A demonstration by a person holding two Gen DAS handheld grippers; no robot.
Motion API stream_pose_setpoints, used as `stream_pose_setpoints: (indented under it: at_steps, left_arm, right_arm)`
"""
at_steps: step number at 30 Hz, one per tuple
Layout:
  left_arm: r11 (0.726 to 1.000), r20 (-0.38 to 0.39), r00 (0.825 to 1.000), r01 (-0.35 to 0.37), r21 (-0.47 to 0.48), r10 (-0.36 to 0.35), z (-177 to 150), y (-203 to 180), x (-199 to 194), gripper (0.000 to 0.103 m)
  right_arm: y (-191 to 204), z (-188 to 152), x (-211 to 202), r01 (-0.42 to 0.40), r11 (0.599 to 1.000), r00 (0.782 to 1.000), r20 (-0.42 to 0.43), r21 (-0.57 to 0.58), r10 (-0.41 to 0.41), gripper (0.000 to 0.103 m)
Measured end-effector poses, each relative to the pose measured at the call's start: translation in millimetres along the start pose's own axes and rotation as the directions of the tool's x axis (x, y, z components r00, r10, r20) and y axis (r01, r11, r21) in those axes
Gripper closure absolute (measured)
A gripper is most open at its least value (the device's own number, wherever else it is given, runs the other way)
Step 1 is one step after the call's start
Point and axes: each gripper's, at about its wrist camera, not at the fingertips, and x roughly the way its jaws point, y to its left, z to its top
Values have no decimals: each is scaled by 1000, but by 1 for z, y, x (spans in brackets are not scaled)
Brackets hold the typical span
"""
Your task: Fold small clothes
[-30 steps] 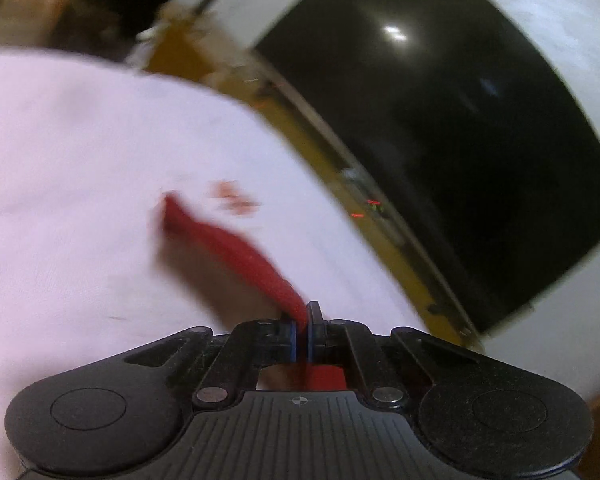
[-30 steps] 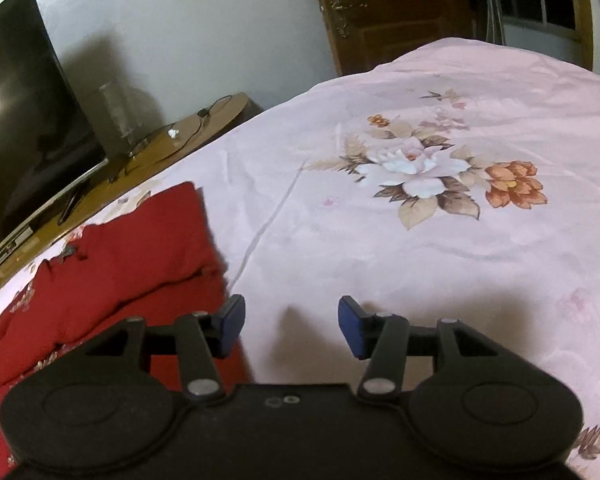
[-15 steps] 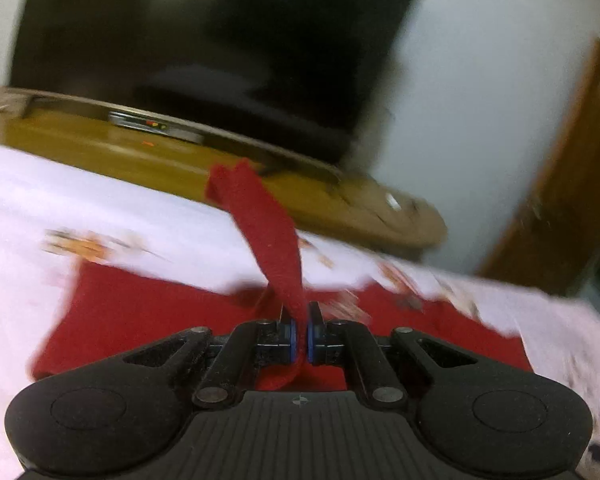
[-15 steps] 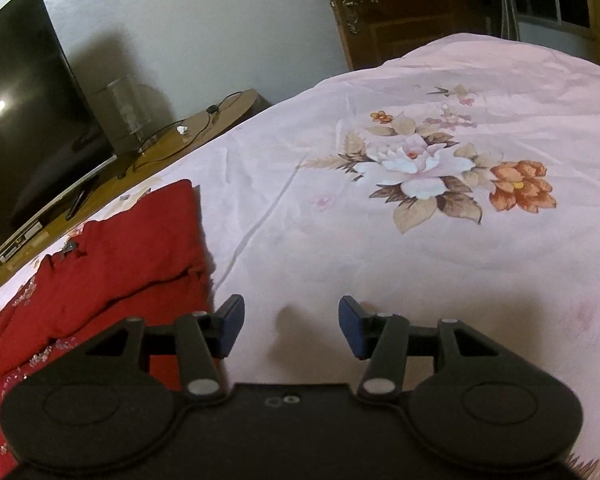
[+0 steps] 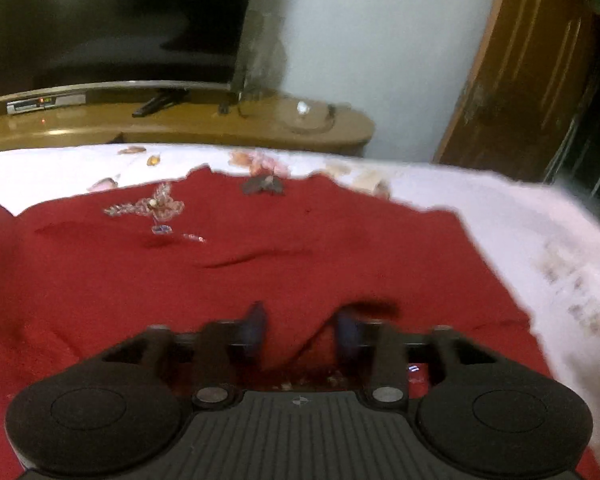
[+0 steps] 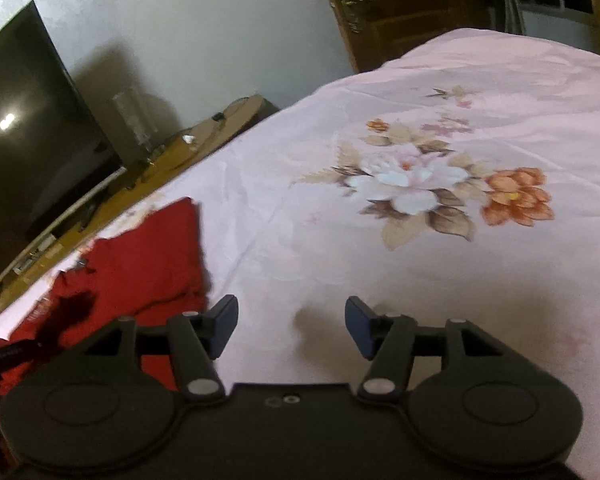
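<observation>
Left gripper [image 5: 300,330] above red garment [image 5: 260,264] on bed [image 6: 380,280], jaws just parted, pinching nothing. Right gripper [image 6: 290,326] at garment's three o'clock, jaws widening, empty

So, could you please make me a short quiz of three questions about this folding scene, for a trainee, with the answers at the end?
1. True or false: the left gripper is clamped shut on the red garment.
2. Which surface does the right gripper point at? A) the wooden TV stand B) the pink floral bedsheet C) the door
3. Fill in: beyond the far edge of the bed stands a dark ____.

Key
1. False. Its jaws have just been opening; red cloth lies in the gap, but the pads do not press on it.
2. B. Its jaws are open with bare sheet between them; the garment lies to its left.
3. Television.
</observation>
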Motion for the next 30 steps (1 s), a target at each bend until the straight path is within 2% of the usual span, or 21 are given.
stream_pose_setpoints:
  at_steps: [1, 4, 6, 8, 11, 13, 16, 21, 24, 25, 26, 27, 28, 30]
  left_arm:
    - [1000, 24, 1000, -16, 0, 16, -1, 5, -11, 48]
    - [998, 79, 996, -46, -45, 50, -5, 31, -44, 47]
    - [992, 100, 989, -103, -68, 110, -11, 57, -61, 47]
    - [980, 104, 976, -180, -90, 189, -24, 83, -82, 47]
    - [960, 51, 966, -246, -135, 254, -39, 119, -92, 47]
    - [951, 22, 961, -270, -153, 277, -46, 136, -93, 47]
    - [946, -15, 960, -276, -172, 278, -52, 152, -90, 47]
    - [952, -12, 965, -262, -159, 263, -60, 156, -86, 47]
    - [952, -15, 965, -259, -164, 260, -56, 157, -82, 47]
    - [952, -17, 966, -257, -168, 258, -55, 158, -81, 48]
    - [954, -20, 968, -249, -168, 249, -55, 160, -81, 48]
    - [956, -23, 969, -245, -161, 244, -53, 159, -80, 48]
    - [958, -26, 969, -245, -150, 244, -53, 159, -79, 48]
    - [960, -28, 969, -247, -135, 245, -52, 158, -77, 48]
  right_arm:
    - [5, 1, 3, -26, 1000, 1000, -1, 5, 26, 44]
    - [28, 4, 18, -123, 992, 992, -17, 29, 123, 44]
    - [50, 3, 33, -216, 974, 975, -41, 63, 218, 44]
    - [75, -1, 52, -306, 947, 946, -79, 101, 314, 44]
    - [113, -9, 80, -417, 894, 885, -153, 163, 440, 44]
    - [133, -15, 99, -447, 872, 852, -201, 198, 483, 44]
    - [150, -22, 122, -450, 856, 823, -253, 256, 508, 44]
    - [160, -24, 133, -436, 850, 812, -279, 295, 513, 43]
    - [166, -24, 133, -435, 856, 815, -282, 278, 506, 49]
    - [170, -24, 134, -427, 865, 823, -284, 262, 492, 56]
    - [173, -24, 135, -416, 878, 834, -287, 236, 472, 68]
    - [177, -23, 135, -403, 893, 847, -287, 201, 447, 77]
    - [179, -22, 135, -392, 905, 860, -283, 165, 424, 91]
    - [182, -14, 129, -397, 913, 878, -249, 94, 408, 92]
